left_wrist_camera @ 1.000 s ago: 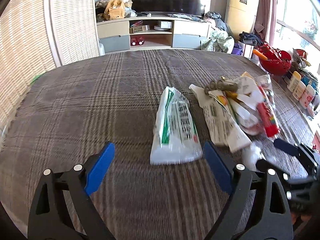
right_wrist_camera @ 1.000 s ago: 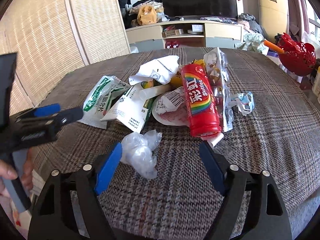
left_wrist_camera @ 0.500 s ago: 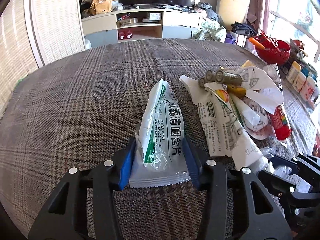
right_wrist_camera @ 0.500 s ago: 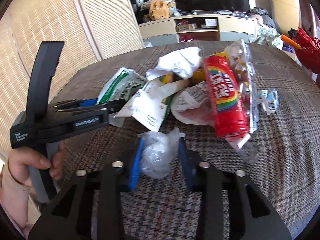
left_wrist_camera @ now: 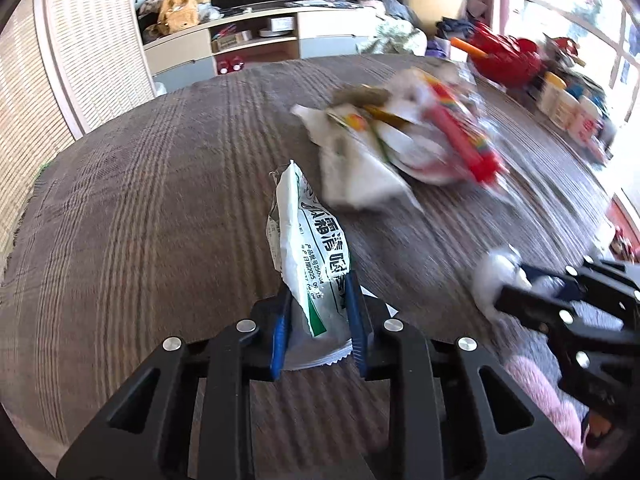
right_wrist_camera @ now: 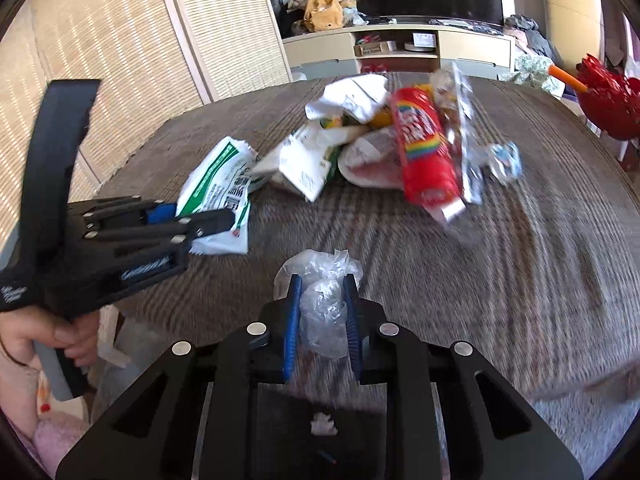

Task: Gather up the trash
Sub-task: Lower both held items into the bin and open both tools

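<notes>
My left gripper (left_wrist_camera: 318, 280) is shut on a white and green packet (left_wrist_camera: 310, 236) and holds it tilted up off the plaid table (left_wrist_camera: 160, 184). It also shows in the right wrist view (right_wrist_camera: 218, 184), held by the left gripper (right_wrist_camera: 200, 220). My right gripper (right_wrist_camera: 322, 284) is shut on a crumpled clear plastic bag (right_wrist_camera: 324, 304). In the left wrist view that bag (left_wrist_camera: 494, 270) and the right gripper (left_wrist_camera: 516, 284) sit at the right. A pile of trash (left_wrist_camera: 404, 140) with a red Skittles pack (right_wrist_camera: 422, 152) lies on the table.
A red basket (left_wrist_camera: 504, 60) and several small bottles (left_wrist_camera: 568, 108) stand along the table's right side. A TV cabinet (right_wrist_camera: 400, 46) stands beyond the table. Woven screens (right_wrist_camera: 120, 40) line the left. A loose clear wrapper (right_wrist_camera: 502, 158) lies beside the pile.
Both grippers closed fully on their items and pulled back toward the table's near edge. The packet now tilts up off the table, and the plastic bag is lifted too.
</notes>
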`<state>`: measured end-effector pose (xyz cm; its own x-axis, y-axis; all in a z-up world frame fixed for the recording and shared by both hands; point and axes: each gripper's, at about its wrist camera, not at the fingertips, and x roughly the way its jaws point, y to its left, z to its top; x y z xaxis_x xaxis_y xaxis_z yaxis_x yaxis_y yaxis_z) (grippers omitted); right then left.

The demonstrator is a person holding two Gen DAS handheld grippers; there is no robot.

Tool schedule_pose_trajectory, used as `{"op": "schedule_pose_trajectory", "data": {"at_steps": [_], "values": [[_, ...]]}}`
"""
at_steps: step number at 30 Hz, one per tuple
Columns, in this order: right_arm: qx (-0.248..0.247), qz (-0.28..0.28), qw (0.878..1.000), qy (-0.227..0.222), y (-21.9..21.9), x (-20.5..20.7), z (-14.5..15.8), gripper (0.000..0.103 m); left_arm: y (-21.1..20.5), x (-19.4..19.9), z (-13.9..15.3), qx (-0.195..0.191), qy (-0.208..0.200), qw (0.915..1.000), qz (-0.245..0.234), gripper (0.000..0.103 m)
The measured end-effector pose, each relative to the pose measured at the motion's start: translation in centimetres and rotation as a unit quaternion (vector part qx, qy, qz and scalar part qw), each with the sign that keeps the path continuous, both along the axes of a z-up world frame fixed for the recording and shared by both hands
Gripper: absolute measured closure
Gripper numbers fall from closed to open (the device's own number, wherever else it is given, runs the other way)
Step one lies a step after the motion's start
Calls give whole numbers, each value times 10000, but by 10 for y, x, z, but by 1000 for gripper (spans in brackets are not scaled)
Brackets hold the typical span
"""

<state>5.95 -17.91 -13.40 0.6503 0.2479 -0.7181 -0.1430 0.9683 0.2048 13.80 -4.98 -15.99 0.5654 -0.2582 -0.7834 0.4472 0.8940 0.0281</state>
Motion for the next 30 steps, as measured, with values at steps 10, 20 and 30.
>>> {"op": "schedule_pose_trajectory", "data": {"at_steps": [10,20,30], "values": [[83,-193,9997,106,-28,-57,-2,83,-8,-90,9,-432,91,9990,30,80],[218,-349,9978,514,-46,-88,-28,83,-23,-150,-36,-977,691,9925,240,81],[304,-268,9925,1154,-38,-82,-79,83,-40,-159,-108,-702,1450,9867,237,82]]}}
